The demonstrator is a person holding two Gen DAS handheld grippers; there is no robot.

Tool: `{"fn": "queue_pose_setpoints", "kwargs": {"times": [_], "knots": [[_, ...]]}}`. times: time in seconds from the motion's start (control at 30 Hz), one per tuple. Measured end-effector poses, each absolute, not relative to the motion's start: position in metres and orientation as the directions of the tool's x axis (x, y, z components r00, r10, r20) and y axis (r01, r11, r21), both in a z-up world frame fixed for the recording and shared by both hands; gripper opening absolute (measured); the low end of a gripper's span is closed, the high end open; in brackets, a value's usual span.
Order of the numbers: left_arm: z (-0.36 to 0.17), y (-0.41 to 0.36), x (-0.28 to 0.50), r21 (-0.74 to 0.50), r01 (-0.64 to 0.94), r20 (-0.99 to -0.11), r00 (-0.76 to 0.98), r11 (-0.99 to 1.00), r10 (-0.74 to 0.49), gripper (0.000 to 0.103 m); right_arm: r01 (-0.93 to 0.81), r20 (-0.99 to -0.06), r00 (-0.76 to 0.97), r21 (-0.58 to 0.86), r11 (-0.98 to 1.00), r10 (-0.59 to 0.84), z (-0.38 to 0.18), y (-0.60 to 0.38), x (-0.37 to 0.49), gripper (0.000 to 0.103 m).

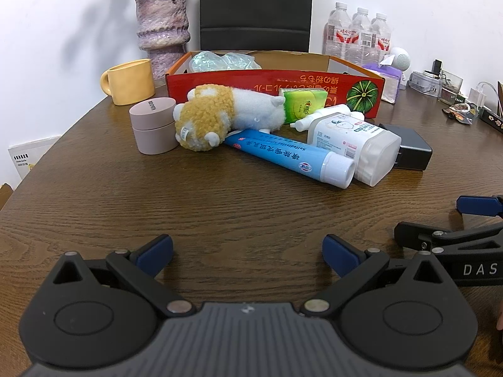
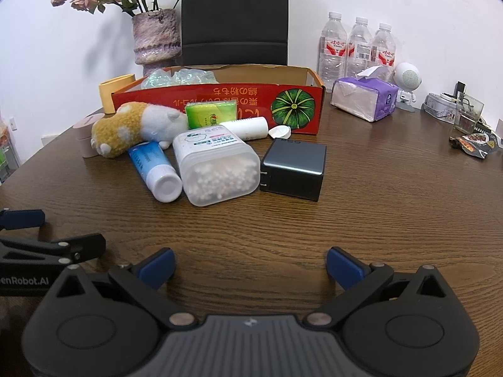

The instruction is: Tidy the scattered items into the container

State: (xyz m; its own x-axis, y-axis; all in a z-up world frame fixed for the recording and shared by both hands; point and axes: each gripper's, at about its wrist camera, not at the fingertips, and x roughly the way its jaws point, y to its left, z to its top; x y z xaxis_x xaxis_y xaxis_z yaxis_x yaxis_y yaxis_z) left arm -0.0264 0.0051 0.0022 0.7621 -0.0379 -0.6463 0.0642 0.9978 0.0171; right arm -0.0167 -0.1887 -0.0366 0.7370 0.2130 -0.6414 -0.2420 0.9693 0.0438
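A red cardboard box (image 1: 239,86) (image 2: 163,102) stands open at the table's far side, with a crinkled clear bag (image 1: 220,60) inside. In front of it lie a plush toy (image 1: 217,116) (image 2: 132,127), a pink jar (image 1: 154,125), a green tissue pack (image 1: 303,103) (image 2: 210,113), a blue tube (image 1: 292,157) (image 2: 154,166), a cotton swab box (image 1: 355,144) (image 2: 213,163), a small white bottle (image 2: 248,127) and a black charger (image 1: 408,147) (image 2: 294,166). My left gripper (image 1: 247,253) and right gripper (image 2: 250,265) are open and empty, near the table's front, well short of the pile.
A yellow mug (image 1: 130,80) and a vase of dried flowers (image 1: 162,28) stand back left. Water bottles (image 2: 356,47), a purple tissue pack (image 2: 364,97), a small white robot figure (image 2: 407,84) and clutter sit back right. A black chair (image 1: 256,6) is behind the table.
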Motion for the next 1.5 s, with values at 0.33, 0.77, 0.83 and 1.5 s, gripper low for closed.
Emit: {"fn": "queue_pose_setpoints", "kwargs": {"times": [0.33, 0.77, 0.83, 1.5], "knots": [[0.002, 0.005, -0.027, 0.018, 0.065, -0.646, 0.762, 0.998, -0.038, 0.103, -0.234, -0.642, 0.738, 0.045, 0.971, 0.208, -0.037, -0.189, -0.015, 0.103], [0.002, 0.005, -0.027, 0.018, 0.066, -0.646, 0.762, 0.998, -0.039, 0.103, -0.234, -0.644, 0.736, 0.047, 0.971, 0.209, -0.037, -0.190, -0.015, 0.103], [0.002, 0.005, -0.026, 0.018, 0.068, -0.646, 0.762, 0.998, -0.040, 0.103, -0.232, -0.644, 0.736, 0.046, 0.972, 0.207, -0.037, -0.190, -0.015, 0.103], [0.059, -0.005, 0.023, 0.020, 0.190, -0.524, 0.838, 0.982, -0.151, 0.103, -0.241, -0.559, 0.804, 0.005, 0.970, 0.203, 0.021, -0.248, 0.081, 0.094]]}}
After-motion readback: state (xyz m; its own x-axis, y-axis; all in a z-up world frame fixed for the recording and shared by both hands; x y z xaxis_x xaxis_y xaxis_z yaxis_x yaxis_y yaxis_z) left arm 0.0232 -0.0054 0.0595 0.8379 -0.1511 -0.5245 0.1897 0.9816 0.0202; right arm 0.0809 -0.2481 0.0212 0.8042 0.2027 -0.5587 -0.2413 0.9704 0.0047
